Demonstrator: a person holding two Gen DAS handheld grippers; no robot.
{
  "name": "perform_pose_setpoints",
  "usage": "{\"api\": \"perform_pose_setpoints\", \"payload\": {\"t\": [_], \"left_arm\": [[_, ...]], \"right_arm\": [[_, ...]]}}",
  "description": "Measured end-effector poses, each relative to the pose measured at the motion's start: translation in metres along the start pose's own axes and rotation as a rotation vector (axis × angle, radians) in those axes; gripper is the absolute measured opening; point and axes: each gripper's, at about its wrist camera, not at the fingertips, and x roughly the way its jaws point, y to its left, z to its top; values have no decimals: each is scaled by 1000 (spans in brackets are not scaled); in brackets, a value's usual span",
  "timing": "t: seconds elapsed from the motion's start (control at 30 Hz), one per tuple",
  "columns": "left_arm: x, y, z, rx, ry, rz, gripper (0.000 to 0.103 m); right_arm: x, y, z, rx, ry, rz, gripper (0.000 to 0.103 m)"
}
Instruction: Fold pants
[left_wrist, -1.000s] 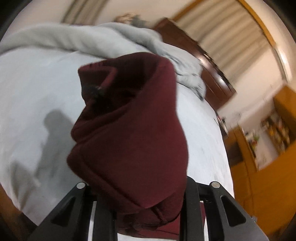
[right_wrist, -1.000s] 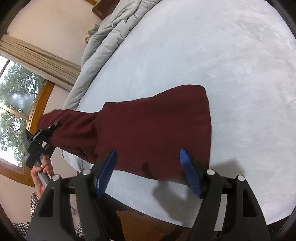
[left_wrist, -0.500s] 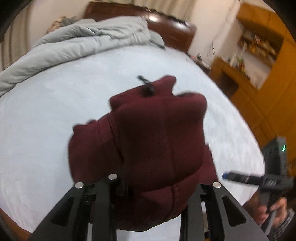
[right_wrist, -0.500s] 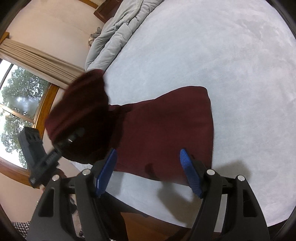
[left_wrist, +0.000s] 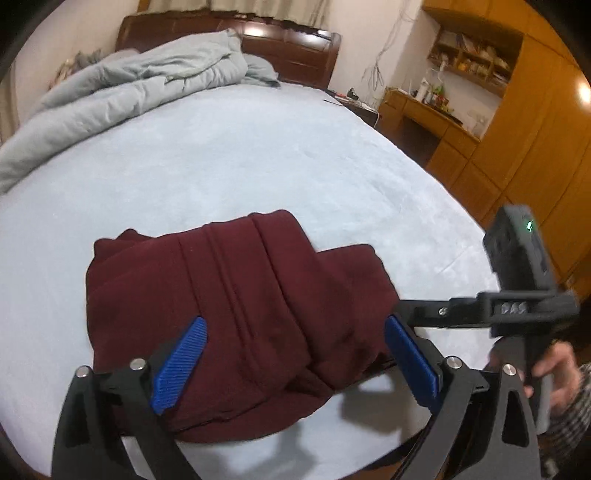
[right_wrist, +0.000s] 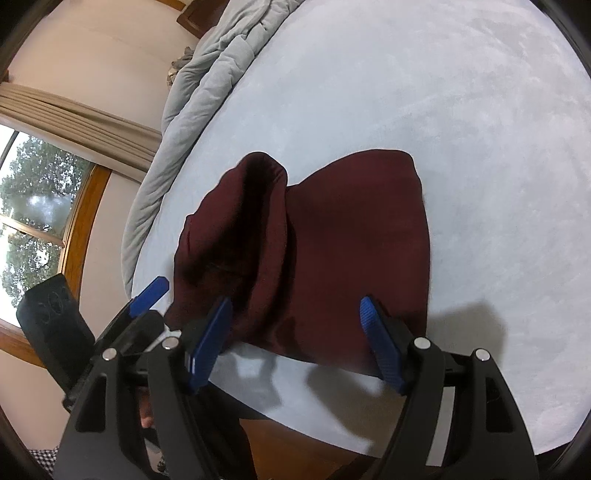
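The dark red pants (left_wrist: 240, 302) lie in a folded heap on the light blue bed sheet (left_wrist: 258, 155) near its front edge. My left gripper (left_wrist: 295, 325) hovers over them, its jaws opening wide, blue pads clear of the cloth. In the right wrist view the folded-over part (right_wrist: 251, 221) bulges up on the left half of the pants (right_wrist: 351, 229). My right gripper (right_wrist: 295, 302) stands open above their near edge, gripping nothing. It also shows at the right of the left wrist view, right gripper (left_wrist: 517, 306), held by a hand (left_wrist: 554, 365).
A crumpled grey duvet (left_wrist: 129, 85) lies at the head of the bed before a dark wooden headboard (left_wrist: 295, 48). Orange wooden cabinets (left_wrist: 517, 129) stand to the right. A window with curtains (right_wrist: 33, 221) is on the other side. The bed's wooden edge (right_wrist: 295, 450) is close below.
My left gripper swung across with the bunched end of the pants, laid it on the rest and opened. The right gripper stayed put, open.
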Motion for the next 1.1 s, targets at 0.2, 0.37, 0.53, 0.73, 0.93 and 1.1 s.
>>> {"api": "perform_pose_setpoints", "payload": {"t": [0.2,0.37,0.53,0.73,0.93,1.1], "left_arm": [[-15,52,18,-192,56,26,97],[-12,106,15,-337,127,157,97],[-2,130,8,-420,189,184,97],[8,139,-4,-439,226,195,97],[4,149,-12,-465,225,203,97],[3,159,-16,-497,234,208,97]], "right_arm": [[-7,16,6,-17,-5,22,85],[13,30,17,-4,73,62,89],[43,34,22,9,149,25,89],[71,30,34,102,209,89,89],[90,40,39,97,244,71,55],[80,48,35,60,206,96,22]]}}
